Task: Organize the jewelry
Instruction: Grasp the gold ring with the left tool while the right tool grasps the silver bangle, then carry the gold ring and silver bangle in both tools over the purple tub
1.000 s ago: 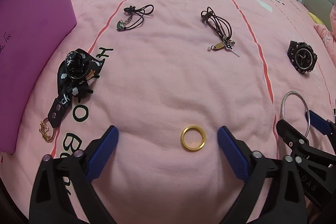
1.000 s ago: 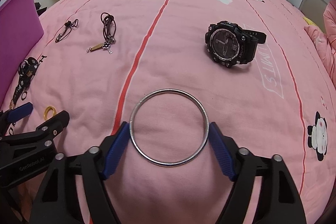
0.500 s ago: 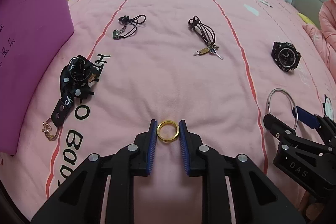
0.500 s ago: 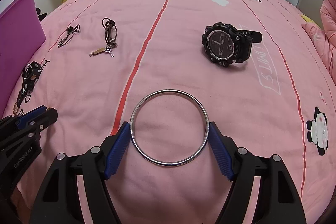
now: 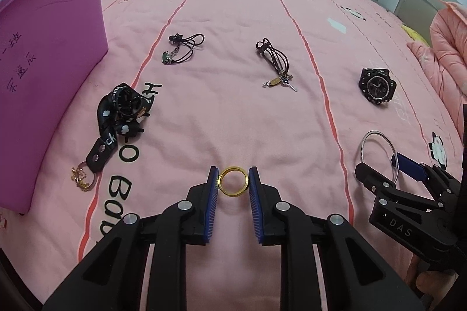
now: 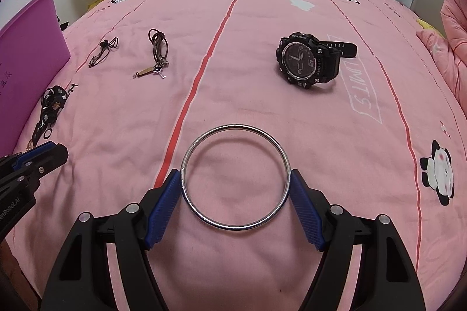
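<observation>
The big pink bed [image 5: 233,54] fills both views, and all my jewelry lies on it. At ten o'clock in the left view stands the purple tub [image 5: 49,71], right by the bed's edge. Next biggest is the black strap [image 5: 116,118] with a little gold charm [image 5: 78,178] at its end, at nine o'clock, near the tub. The black watch [image 6: 309,60] lies on its side at one o'clock in the right view, well apart from the rest. The brown cord necklace [image 5: 274,60] lies at twelve o'clock, and the black cord necklace [image 5: 181,48] at eleven.

My right tongs [image 6: 235,194] sit on both sides of the silver bangle [image 6: 235,176], low in the middle of the right view. The blue pads touch its rim on each side, so they are grasping it. It lies on the bed.

My left tongs [image 5: 233,185] just squeezed in and are now clenched on the small gold ring [image 5: 233,185], at six o'clock in the left view. The ring stands tipped between the pads.
</observation>
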Demonstrator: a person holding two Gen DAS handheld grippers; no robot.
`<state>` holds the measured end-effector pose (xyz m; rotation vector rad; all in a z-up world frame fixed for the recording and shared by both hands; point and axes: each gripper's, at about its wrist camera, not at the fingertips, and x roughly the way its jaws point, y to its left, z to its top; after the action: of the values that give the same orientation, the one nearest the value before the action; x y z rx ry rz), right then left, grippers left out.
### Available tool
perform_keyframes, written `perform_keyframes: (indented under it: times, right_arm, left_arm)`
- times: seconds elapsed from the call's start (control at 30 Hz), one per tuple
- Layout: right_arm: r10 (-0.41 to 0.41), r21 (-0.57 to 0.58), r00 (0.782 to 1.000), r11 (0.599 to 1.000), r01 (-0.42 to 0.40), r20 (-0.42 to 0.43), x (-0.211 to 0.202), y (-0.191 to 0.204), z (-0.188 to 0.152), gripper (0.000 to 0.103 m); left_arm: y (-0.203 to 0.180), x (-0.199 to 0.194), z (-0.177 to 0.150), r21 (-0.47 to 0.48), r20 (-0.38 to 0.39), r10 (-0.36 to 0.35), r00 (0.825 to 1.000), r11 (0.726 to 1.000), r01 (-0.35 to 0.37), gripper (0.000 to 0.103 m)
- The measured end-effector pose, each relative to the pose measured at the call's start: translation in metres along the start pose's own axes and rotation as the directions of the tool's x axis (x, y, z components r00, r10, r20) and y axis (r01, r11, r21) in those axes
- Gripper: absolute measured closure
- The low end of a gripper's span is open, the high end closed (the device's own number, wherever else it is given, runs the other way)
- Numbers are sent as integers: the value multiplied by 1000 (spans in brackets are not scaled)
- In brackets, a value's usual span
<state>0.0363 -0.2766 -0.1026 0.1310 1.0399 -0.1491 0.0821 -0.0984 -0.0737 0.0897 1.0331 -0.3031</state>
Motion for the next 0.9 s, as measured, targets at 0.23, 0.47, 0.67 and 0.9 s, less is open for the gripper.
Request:
perform_keyframes:
  times: [0.23, 0.47, 0.67, 0.9]
  right_arm:
    - [21, 22, 999, 1000, -22, 26, -25, -1, -2, 32]
    - [53, 32, 997, 998, -55, 60, -66, 9, 2, 32]
    - [81, 0, 990, 997, -82, 116, -108, 32, 11, 32]
    - [158, -74, 971, 986, -147, 181, -156, 84, 34, 32]
  left_arm:
    - [2, -21, 1, 11, 20, -14, 1000, 1000, 14, 82]
    - [10, -55, 7, 6, 36, -47, 998, 999, 46, 82]
    - [25, -95, 8, 4, 76, -44, 996, 999, 44, 82]
    - [58, -153, 20, -21, 152, -24, 988, 999, 28, 82]
